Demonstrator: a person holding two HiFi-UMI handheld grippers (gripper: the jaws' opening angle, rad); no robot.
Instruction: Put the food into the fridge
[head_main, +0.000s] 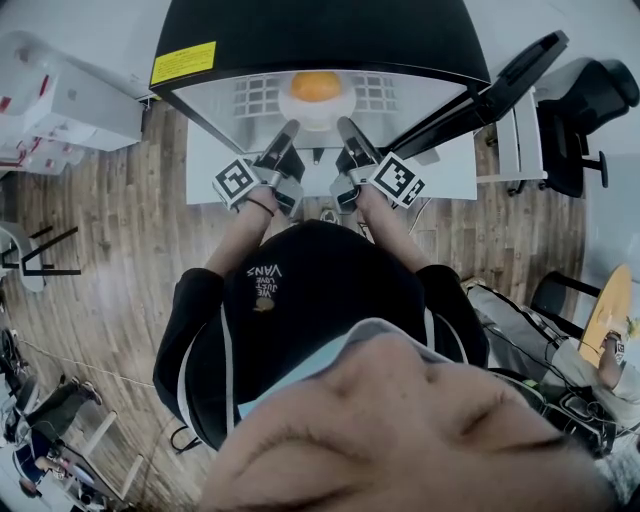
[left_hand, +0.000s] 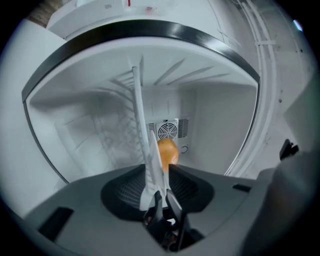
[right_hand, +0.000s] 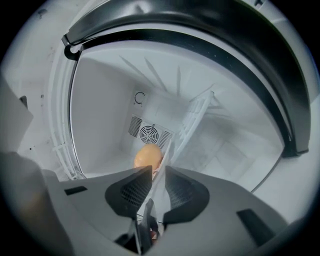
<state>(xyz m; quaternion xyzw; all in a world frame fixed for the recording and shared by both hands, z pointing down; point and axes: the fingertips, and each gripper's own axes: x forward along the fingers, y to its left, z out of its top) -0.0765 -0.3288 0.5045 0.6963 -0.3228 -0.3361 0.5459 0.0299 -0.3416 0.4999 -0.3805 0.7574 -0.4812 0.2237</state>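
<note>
An orange (head_main: 316, 86) lies on a white plate (head_main: 300, 118) inside the small black-topped fridge (head_main: 320, 30). Both grippers reach into the fridge at the plate's near rim. My left gripper (head_main: 287, 135) is open, and the plate's rim (left_hand: 142, 125) runs edge-on between its spread pads without being pressed. Beyond it sits the orange (left_hand: 169, 150). My right gripper (head_main: 348, 130) stands partly open, its pads close on either side of the plate's rim (right_hand: 192, 120). The orange (right_hand: 147, 156) shows just past its left pad.
The fridge door (head_main: 520, 70) hangs open at the right. A round fan vent (left_hand: 167, 130) is set in the fridge's back wall. The fridge stands on a white table (head_main: 450, 170). White boxes (head_main: 70, 100) are stacked at the left, and a black chair (head_main: 590, 110) stands at the right.
</note>
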